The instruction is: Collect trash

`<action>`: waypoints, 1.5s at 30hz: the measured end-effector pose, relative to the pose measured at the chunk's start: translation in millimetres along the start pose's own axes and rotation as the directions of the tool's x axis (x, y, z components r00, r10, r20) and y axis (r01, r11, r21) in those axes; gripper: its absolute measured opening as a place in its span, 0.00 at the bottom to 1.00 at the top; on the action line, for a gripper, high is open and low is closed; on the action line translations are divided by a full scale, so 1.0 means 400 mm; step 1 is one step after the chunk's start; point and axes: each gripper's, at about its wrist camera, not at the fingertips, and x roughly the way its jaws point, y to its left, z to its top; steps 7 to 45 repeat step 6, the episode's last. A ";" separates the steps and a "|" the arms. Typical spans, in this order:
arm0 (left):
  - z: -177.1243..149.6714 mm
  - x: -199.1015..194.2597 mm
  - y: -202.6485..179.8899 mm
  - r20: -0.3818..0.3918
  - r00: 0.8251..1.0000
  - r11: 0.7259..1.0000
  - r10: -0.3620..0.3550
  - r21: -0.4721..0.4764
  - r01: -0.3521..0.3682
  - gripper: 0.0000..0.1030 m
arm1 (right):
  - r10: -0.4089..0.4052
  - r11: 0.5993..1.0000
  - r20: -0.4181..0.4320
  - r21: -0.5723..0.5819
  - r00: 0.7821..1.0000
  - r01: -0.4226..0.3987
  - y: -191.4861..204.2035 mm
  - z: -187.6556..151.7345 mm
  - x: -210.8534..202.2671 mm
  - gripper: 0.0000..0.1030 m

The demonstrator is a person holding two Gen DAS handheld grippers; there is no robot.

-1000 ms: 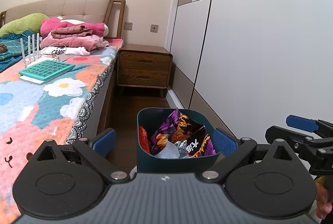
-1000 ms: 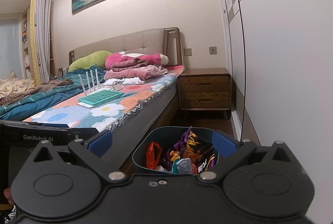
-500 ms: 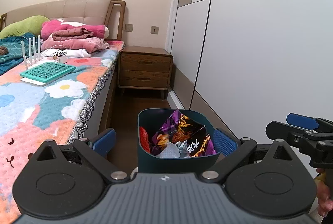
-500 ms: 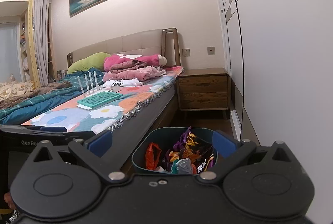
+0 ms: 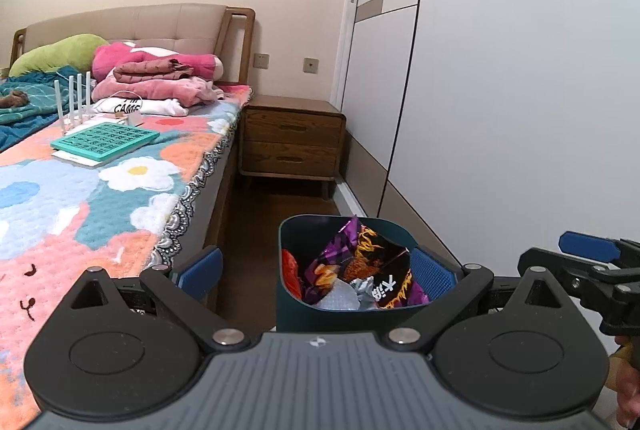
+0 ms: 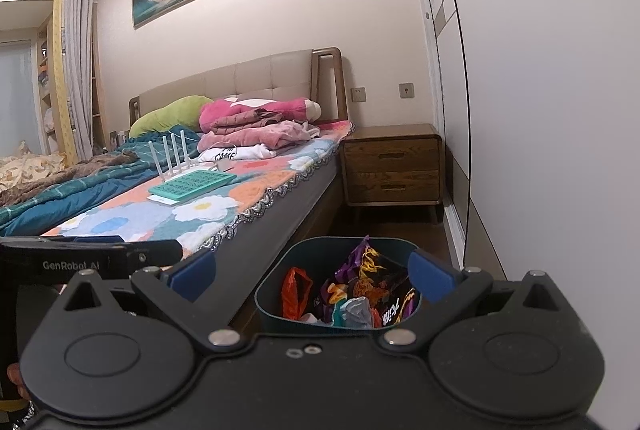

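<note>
Just ahead of and below both hand-held grippers, a dark teal trash bin [image 5: 344,314] stands on the wooden floor [image 5: 280,206], packed with snack wrappers: a purple chip bag [image 5: 360,262] sticks up highest, an orange-red wrapper [image 6: 296,290] leans at its left wall, and crumpled silver foil [image 5: 362,286] lies among them. From the left hand-held gripper [image 5: 316,266], the bin sits a little right of centre, against the right pad; its jaws are spread wide and grasp nothing. From the right hand-held gripper [image 6: 310,268], the bin falls squarely between the blue pads, again wide apart and empty. Both appear about equally near, level and side by side, pointing forward along the aisle. Left of them runs the bed [image 5: 100,182] with its flowered cover, carrying a teal grid tray [image 5: 104,140] and a white router [image 5: 76,106]. Beyond the bin stands a wooden nightstand [image 5: 292,146]; to the right, the wardrobe [image 5: 520,110]. No loose trash shows, so collecting looks nearly finished.
</note>
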 end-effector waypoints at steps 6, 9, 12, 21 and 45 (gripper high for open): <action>0.001 0.009 0.026 -0.010 1.000 1.000 0.002 -0.027 -0.002 0.98 | -0.003 1.000 -0.016 0.002 1.000 0.003 0.009 -0.006 0.017 1.00; 0.001 0.009 0.026 -0.010 1.000 1.000 0.002 -0.027 -0.002 0.98 | -0.003 1.000 -0.016 0.002 1.000 0.003 0.009 -0.006 0.017 1.00; 0.001 0.009 0.026 -0.010 1.000 1.000 0.002 -0.027 -0.002 0.98 | -0.003 1.000 -0.016 0.002 1.000 0.003 0.009 -0.006 0.017 1.00; 0.001 0.009 0.026 -0.010 1.000 1.000 0.002 -0.027 -0.002 0.98 | -0.003 1.000 -0.016 0.002 1.000 0.003 0.009 -0.006 0.017 1.00; 0.001 0.009 0.026 -0.010 1.000 1.000 0.002 -0.027 -0.002 0.98 | -0.003 1.000 -0.016 0.002 1.000 0.003 0.009 -0.006 0.017 1.00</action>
